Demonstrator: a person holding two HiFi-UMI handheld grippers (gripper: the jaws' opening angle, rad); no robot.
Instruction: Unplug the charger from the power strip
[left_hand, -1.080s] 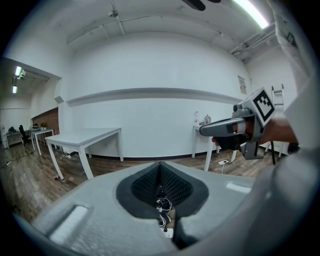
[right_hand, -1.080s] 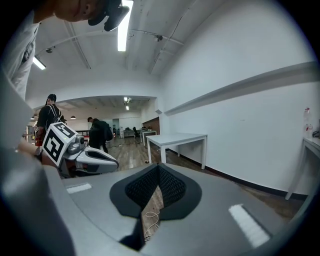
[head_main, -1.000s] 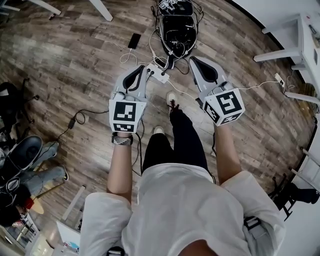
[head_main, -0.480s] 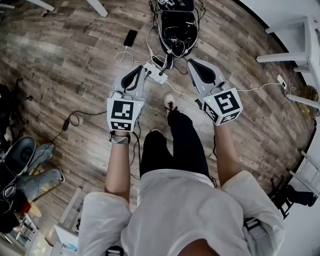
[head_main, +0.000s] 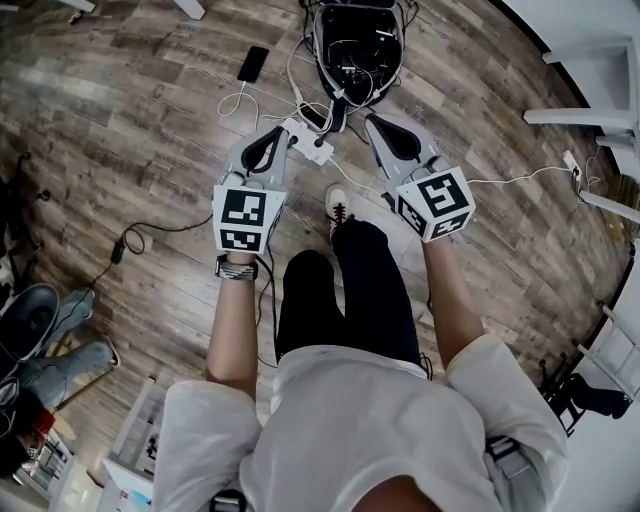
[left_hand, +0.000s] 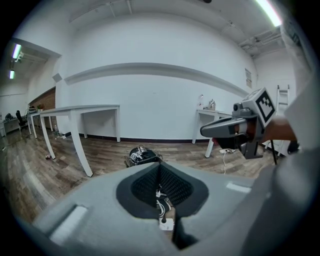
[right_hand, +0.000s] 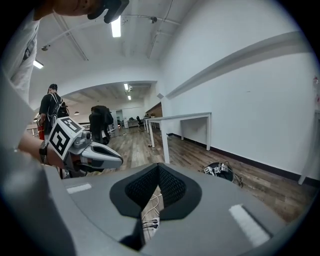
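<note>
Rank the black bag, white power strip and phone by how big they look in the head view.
1. black bag, clearly largest.
2. white power strip.
3. phone, though it looks nearly as long as the strip, so these two are close.

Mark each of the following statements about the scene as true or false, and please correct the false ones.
1. The power strip lies on the wooden floor. True.
2. The left tool is gripping a plug. False: its jaws are together with nothing between them.
3. A phone lies on the floor, further from the person than the power strip. True.
4. The right tool stands wide open. False: its jaws are together, and it holds nothing.
</note>
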